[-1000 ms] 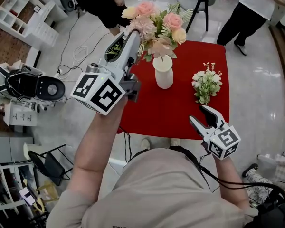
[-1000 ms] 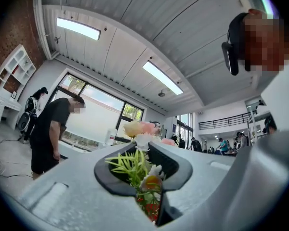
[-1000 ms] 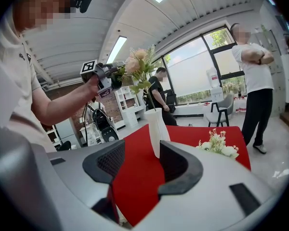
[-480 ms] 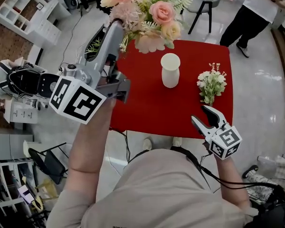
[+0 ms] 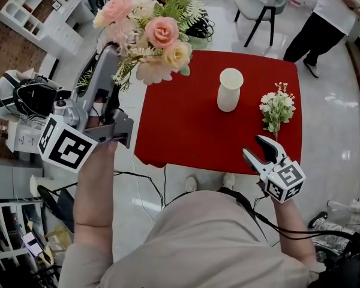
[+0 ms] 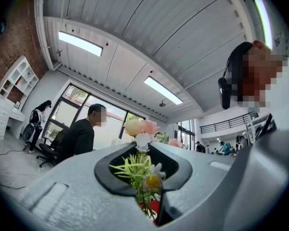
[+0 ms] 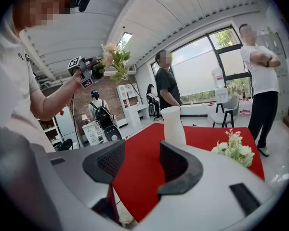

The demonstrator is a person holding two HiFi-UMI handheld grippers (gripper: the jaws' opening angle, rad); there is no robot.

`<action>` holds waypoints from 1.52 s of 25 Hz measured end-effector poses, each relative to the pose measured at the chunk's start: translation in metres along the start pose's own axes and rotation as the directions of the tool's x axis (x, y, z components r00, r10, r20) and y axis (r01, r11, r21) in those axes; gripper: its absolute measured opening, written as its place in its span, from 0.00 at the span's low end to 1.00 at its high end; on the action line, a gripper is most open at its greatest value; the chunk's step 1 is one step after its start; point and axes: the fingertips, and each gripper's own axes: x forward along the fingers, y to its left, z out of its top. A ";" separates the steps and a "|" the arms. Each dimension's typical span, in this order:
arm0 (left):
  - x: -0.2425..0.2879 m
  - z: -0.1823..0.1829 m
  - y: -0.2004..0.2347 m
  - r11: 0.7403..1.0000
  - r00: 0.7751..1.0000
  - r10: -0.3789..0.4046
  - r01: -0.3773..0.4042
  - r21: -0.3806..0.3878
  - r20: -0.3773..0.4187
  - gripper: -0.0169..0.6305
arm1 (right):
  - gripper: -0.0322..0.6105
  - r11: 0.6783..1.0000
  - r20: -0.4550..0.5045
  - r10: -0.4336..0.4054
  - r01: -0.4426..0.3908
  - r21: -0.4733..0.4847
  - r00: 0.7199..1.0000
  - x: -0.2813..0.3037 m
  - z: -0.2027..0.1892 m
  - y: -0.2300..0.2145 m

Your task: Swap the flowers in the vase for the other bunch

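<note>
I count two bunches, one vase and one red counter (image 5: 180, 125). My left gripper (image 5: 112, 57) has its jaws narrowed onto the stems of the pink bunch (image 5: 150, 32). It holds that bunch up in the air off the counter's 10 o'clock corner, blooms uppermost. The left gripper view shows green sprigs and one small yellow-centred flower pinched between the pads.

The vase (image 5: 229, 90), white and empty, stands upright at about 1 o'clock on the counter. The white bunch (image 5: 276, 110) lies on the cloth just beside it, at the vase's 4 o'clock, not touching it.

My right gripper (image 5: 256, 149) hovers at the counter's 5 o'clock edge. Its jaws stand moderately apart and grip nothing. Past them I see the cloth and the vase. One bystander (image 5: 327, 17) stands at 1 o'clock beyond the counter.
</note>
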 end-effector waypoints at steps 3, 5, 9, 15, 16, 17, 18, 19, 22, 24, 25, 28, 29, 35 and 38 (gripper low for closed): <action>-0.028 -0.005 0.016 1.000 0.998 0.025 -0.025 -0.002 -0.062 0.14 | 0.41 1.000 0.000 -0.001 0.001 -0.001 1.000 0.007 -0.001 0.016; -0.047 -0.012 0.028 0.999 0.993 0.043 -0.044 -0.004 -0.108 0.14 | 0.41 1.000 -0.001 -0.004 0.004 -0.001 1.000 0.011 -0.002 0.027; -0.069 -0.032 0.053 0.996 0.979 0.078 -0.084 -0.028 -0.187 0.14 | 0.41 1.000 -0.005 -0.009 0.009 0.001 1.000 0.022 -0.001 0.038; -0.098 -0.078 0.081 0.987 0.944 0.081 -0.120 -0.103 -0.321 0.14 | 0.41 0.999 -0.002 -0.032 0.032 0.014 0.999 0.034 -0.007 0.057; -0.101 -0.088 0.085 0.986 0.936 0.076 -0.123 -0.114 -0.344 0.14 | 0.41 0.999 -0.001 -0.038 0.038 0.016 0.999 0.035 -0.009 0.060; -0.103 -0.097 0.089 0.984 0.927 0.070 -0.124 -0.126 -0.367 0.14 | 0.41 0.999 0.000 -0.045 0.045 0.019 0.999 0.036 -0.010 0.061; -0.106 -0.107 0.094 0.983 0.919 0.064 -0.127 -0.137 -0.389 0.14 | 0.41 0.998 0.001 -0.054 0.053 0.021 0.999 0.037 -0.012 0.063; -0.108 -0.116 0.098 0.981 0.910 0.060 -0.130 -0.146 -0.410 0.14 | 0.41 0.998 0.001 -0.063 0.063 0.024 0.998 0.037 -0.012 0.066; -0.114 -0.140 0.111 0.978 0.886 0.045 -0.134 -0.162 -0.461 0.14 | 0.41 0.995 0.000 -0.097 0.097 0.035 0.995 0.034 -0.014 0.076; -0.115 -0.157 0.120 0.975 0.869 0.032 -0.136 -0.176 -0.493 0.14 | 0.41 0.992 -0.001 -0.122 0.122 0.042 0.992 0.030 -0.016 0.082; -0.114 -0.167 0.124 0.973 0.860 0.025 -0.138 -0.185 -0.509 0.14 | 0.41 0.990 -0.002 -0.136 0.136 0.046 0.991 0.029 -0.017 0.084; -0.111 -0.196 0.138 0.971 0.833 0.020 -0.148 -0.188 -0.553 0.14 | 0.41 0.984 -0.004 -0.167 0.167 0.056 0.986 0.025 -0.021 0.089; -0.110 -0.205 0.142 0.971 0.825 0.021 -0.151 -0.185 -0.565 0.14 | 0.41 0.982 -0.005 -0.178 0.178 0.060 0.984 0.024 -0.023 0.091; -0.089 -0.252 0.161 0.962 0.804 -0.002 -0.160 -0.219 -0.594 0.14 | 0.41 0.960 -0.006 -0.266 0.266 0.092 0.964 0.001 -0.032 0.090; -0.070 -0.260 0.171 0.965 0.807 -0.007 -0.150 -0.217 -0.591 0.14 | 0.41 0.941 -0.004 -0.321 0.319 0.113 0.947 -0.012 -0.035 0.090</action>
